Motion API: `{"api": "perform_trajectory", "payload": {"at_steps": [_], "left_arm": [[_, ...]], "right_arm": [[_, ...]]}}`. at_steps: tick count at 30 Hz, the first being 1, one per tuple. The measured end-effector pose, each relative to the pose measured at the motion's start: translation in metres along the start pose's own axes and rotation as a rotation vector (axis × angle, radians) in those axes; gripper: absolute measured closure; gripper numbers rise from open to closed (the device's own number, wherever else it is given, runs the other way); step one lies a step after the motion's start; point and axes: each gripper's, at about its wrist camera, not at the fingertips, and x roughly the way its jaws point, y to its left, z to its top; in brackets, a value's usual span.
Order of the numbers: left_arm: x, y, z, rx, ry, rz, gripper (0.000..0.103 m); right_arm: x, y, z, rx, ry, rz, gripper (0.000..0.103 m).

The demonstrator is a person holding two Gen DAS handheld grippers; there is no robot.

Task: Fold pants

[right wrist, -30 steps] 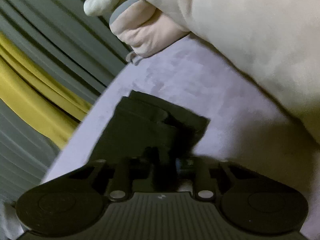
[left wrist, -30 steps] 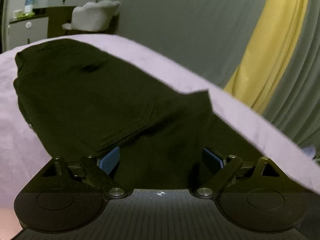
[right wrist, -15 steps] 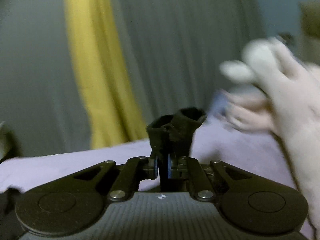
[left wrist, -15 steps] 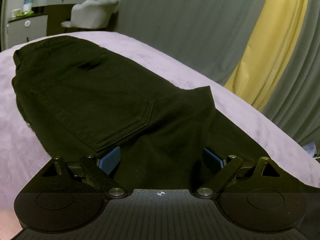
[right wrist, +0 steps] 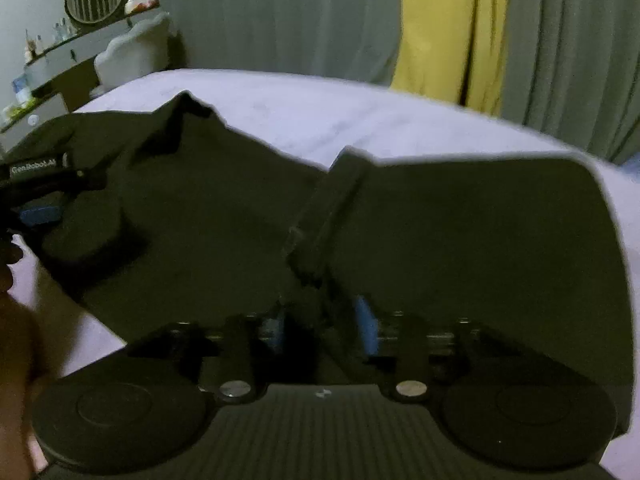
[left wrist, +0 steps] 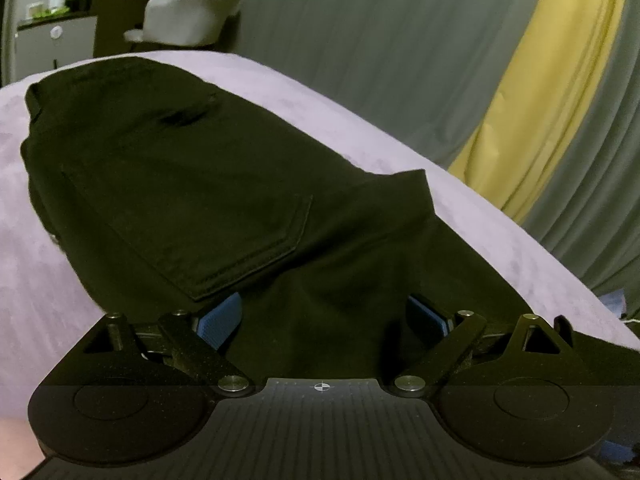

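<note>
Both grippers hover low over one pair of black cotton pants spread on the lilac bedcover: left gripper spread wide, right gripper opening with dark fabric between its blue pads, a folded leg panel just ahead.

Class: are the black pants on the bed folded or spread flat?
Folded: the pants have a leg end doubled back over the upper part on the bed.
</note>
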Motion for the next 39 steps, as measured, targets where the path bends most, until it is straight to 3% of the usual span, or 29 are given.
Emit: {"api": "perform_trajectory", "payload": {"at_steps": [1,3,5,9,10,13,15,17,18,19,23,28,31,32,36,39], "left_arm": [[0.001,0.001,0.0,-0.006,0.001,-0.005,0.008],[0.001,0.001,0.0,-0.013,0.001,-0.01,0.008],[0.001,0.0,0.0,-0.006,-0.001,-0.015,0.008],[-0.002,-0.006,-0.003,0.027,0.012,-0.052,0.008],[-0.003,-0.008,-0.003,0.034,0.022,-0.063,0.008],[-0.009,-0.022,-0.005,0.046,0.057,-0.144,0.008],[-0.009,-0.035,-0.007,0.018,0.121,-0.24,0.008],[-0.005,-0.049,-0.01,-0.013,0.189,-0.329,0.008],[-0.002,-0.058,-0.012,-0.02,0.219,-0.366,0.008],[0.001,-0.068,-0.014,-0.02,0.248,-0.399,0.007],[0.024,-0.101,-0.024,-0.027,0.358,-0.442,0.007],[0.047,-0.124,-0.039,-0.116,0.466,-0.46,0.007],[0.054,-0.134,-0.05,-0.122,0.502,-0.477,0.009],[0.058,-0.138,-0.053,-0.126,0.52,-0.497,0.01],[0.072,-0.136,-0.059,-0.222,0.604,-0.553,0.033],[0.074,-0.136,-0.063,-0.245,0.624,-0.555,0.039]], "right_arm": [[-0.005,-0.009,0.003,0.033,0.005,0.05,0.039],[-0.024,-0.023,0.006,0.097,-0.016,0.136,0.037],[-0.044,-0.042,0.009,0.147,-0.06,0.144,0.031],[-0.064,-0.092,0.004,0.348,-0.068,0.047,0.029],[-0.065,-0.106,-0.001,0.389,-0.05,0.015,0.032],[-0.044,-0.139,-0.016,0.451,0.155,-0.204,0.049],[-0.041,-0.155,-0.022,0.548,0.147,-0.16,0.045],[-0.04,-0.155,-0.022,0.572,0.126,-0.115,0.029],[-0.037,-0.153,-0.021,0.573,0.115,-0.087,0.016],[-0.033,-0.148,-0.018,0.562,0.107,-0.08,0.01],[-0.034,-0.143,-0.02,0.547,0.085,-0.086,0.007],[-0.039,-0.168,-0.027,0.696,0.012,0.006,0.007],[-0.042,-0.181,-0.035,0.789,-0.027,0.062,0.007],[-0.042,-0.184,-0.037,0.811,-0.035,0.074,0.007],[-0.042,-0.188,-0.038,0.849,-0.049,0.097,0.005],[-0.042,-0.188,-0.038,0.85,-0.053,0.103,0.005]]}}
